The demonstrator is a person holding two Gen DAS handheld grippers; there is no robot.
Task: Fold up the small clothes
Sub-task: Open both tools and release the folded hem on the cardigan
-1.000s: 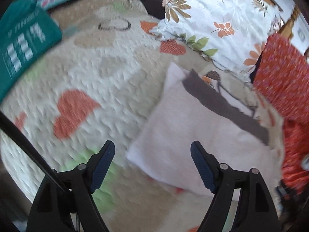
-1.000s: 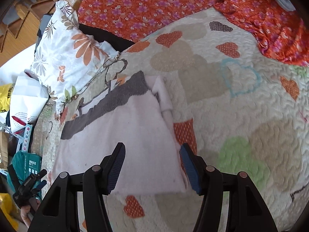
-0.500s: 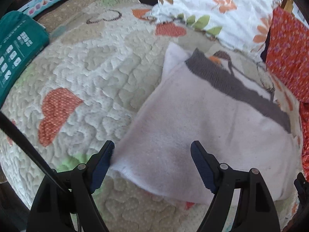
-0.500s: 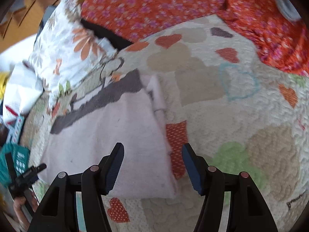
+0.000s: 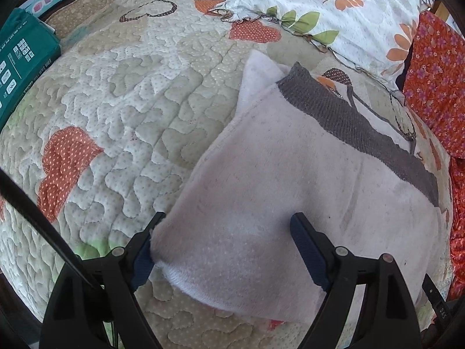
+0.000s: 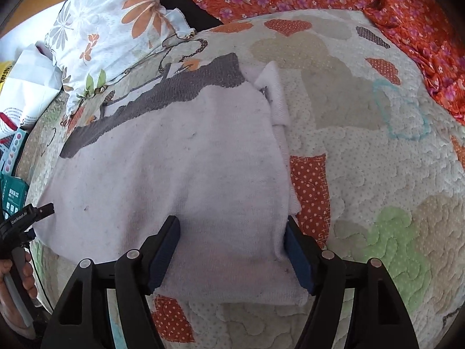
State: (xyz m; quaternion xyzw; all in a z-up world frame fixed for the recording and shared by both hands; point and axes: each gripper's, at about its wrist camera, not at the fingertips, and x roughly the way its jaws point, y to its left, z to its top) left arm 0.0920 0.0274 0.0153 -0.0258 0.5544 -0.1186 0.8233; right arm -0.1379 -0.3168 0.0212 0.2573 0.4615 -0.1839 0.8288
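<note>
Both wrist views look down, close, over the bed point(image 5: 122, 93): left from the garment's point(image 5: 276, 180) left corner, right from its right corner; both share it.

Garment corner framed by the left gripper point(image 5: 223, 250)
The near corner of the pale pink garment point(image 5: 290, 192) is straddled by spread fingers on the quilted bed point(image 5: 130, 101).

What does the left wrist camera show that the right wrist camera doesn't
Only the left wrist view shows the left gripper, open around a near corner of the white garment. Only the right wrist view shows the right gripper, open around the other near corner, the folded sleeve along the garment's edge, and a hand at far left. Both show the garment's grey band, the heart quilt, the floral pillow and orange fabric.
</note>
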